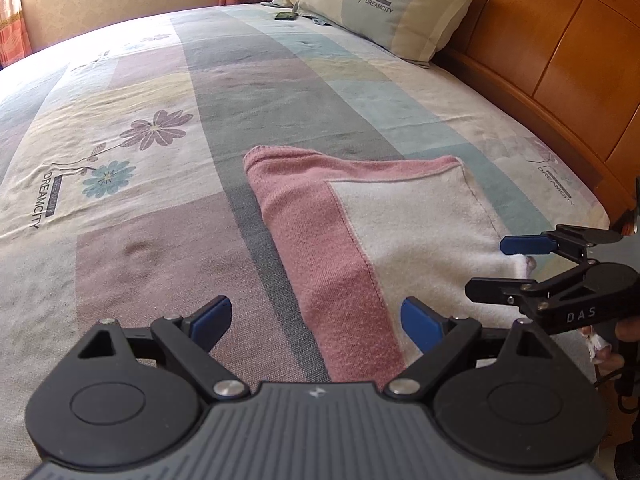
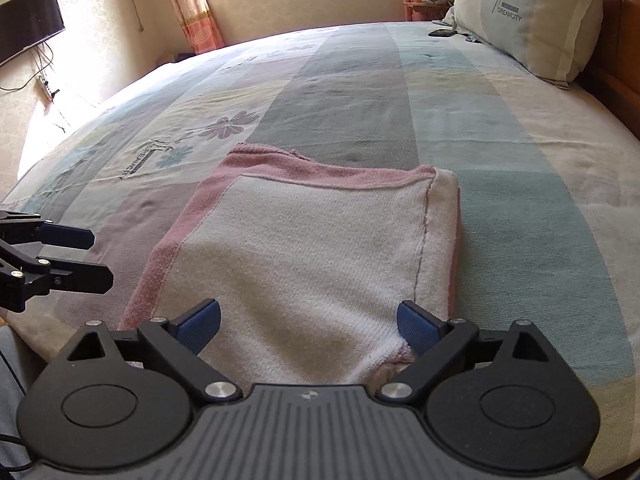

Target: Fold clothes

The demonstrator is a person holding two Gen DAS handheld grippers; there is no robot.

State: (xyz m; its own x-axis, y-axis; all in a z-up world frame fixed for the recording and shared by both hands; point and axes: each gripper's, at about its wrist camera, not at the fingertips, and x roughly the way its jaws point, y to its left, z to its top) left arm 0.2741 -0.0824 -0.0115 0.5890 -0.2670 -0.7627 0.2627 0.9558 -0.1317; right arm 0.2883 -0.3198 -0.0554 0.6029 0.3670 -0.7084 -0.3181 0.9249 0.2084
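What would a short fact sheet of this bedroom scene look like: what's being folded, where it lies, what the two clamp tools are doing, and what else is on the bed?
garment: pink and white knitted garment, folded into a rough rectangle
place: flat on the patchwork floral bedsheet, near the bed's front edge
left gripper: open, holding nothing, over the garment's pink edge
right gripper: open, holding nothing, over the white part
pillow: against the wooden headboard
phone: dark, on the sheet by the pillow
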